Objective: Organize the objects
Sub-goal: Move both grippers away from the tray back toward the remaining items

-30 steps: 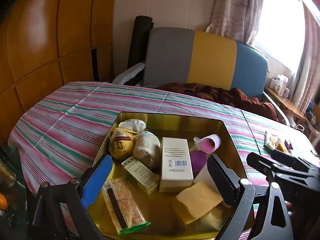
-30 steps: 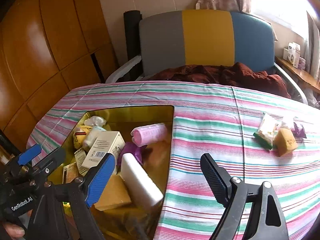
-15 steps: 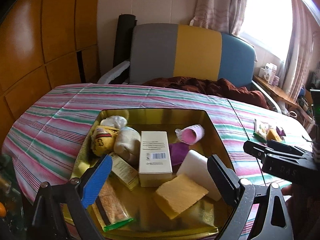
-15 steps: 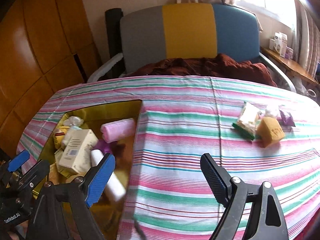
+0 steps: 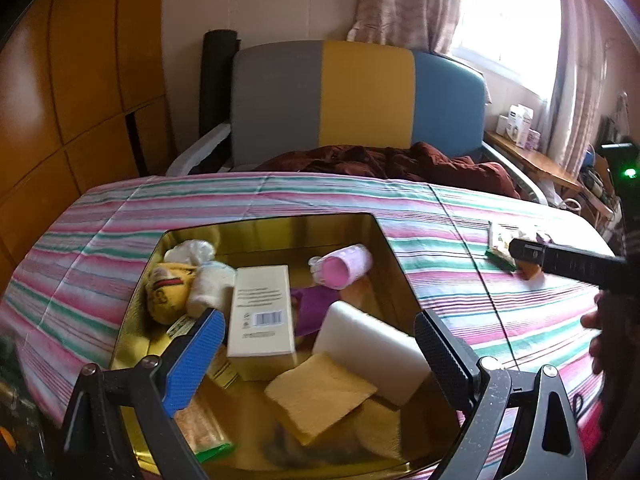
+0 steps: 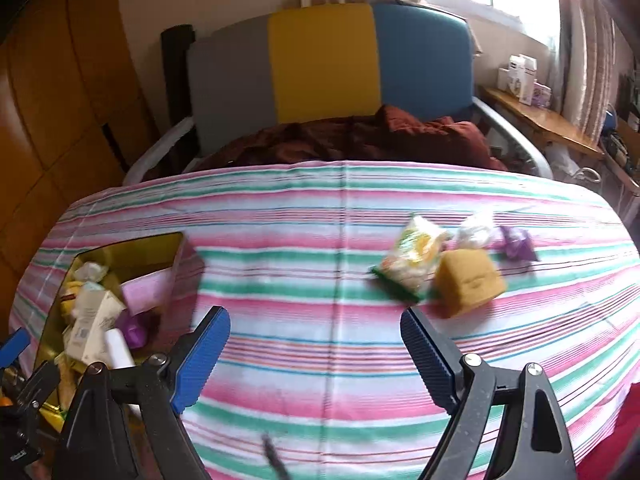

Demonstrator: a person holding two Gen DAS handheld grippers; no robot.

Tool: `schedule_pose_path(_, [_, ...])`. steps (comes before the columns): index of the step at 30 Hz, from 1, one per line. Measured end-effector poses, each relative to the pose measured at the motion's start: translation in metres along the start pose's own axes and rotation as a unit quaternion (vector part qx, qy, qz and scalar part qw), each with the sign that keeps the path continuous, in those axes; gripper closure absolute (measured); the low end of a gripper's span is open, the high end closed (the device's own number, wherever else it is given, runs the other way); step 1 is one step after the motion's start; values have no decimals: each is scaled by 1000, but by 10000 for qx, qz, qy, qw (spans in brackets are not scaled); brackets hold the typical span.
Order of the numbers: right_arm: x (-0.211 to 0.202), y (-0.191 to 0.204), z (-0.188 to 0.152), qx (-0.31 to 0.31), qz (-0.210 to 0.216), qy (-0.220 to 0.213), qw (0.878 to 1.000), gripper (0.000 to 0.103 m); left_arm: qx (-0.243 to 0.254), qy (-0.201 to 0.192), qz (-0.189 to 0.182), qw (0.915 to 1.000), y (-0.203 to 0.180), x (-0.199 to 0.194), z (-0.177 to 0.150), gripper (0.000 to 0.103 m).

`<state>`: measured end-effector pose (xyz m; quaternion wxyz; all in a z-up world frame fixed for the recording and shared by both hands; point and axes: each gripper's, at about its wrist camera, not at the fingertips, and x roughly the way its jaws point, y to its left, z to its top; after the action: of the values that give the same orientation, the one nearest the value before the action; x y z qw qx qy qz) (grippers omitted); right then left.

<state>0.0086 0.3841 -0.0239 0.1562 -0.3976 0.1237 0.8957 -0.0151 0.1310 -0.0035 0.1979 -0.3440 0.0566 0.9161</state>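
The left hand-held gripper hangs open and empty over the gold tray, which holds a cream box, pink roll and white block. Rightward, the right hand-held gripper gapes empty above the striped surface, near a snack packet, yellow sponge and, blurred, perhaps a purple wrapper.

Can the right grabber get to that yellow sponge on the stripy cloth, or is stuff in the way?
Probably yes. The right gripper is open and empty, and only bare striped cloth lies between it and the yellow sponge. The green snack packet touches the sponge's left side and might get nudged.
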Motion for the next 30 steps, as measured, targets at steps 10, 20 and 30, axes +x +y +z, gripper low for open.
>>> schedule_pose_path(10, [10,-59,26,-136,-583,19,9982,14,398,13,-184,9990,-33,5,12,7])
schedule_pose_path(20, [46,-113,44,-125,-654,108,9977,14,823,76,-377,9959,-70,16,22,7])
schedule_pose_path(30, [84,-163,41,637,-283,542,9961,13,1050,261,-581,9924,-102,36,29,7])
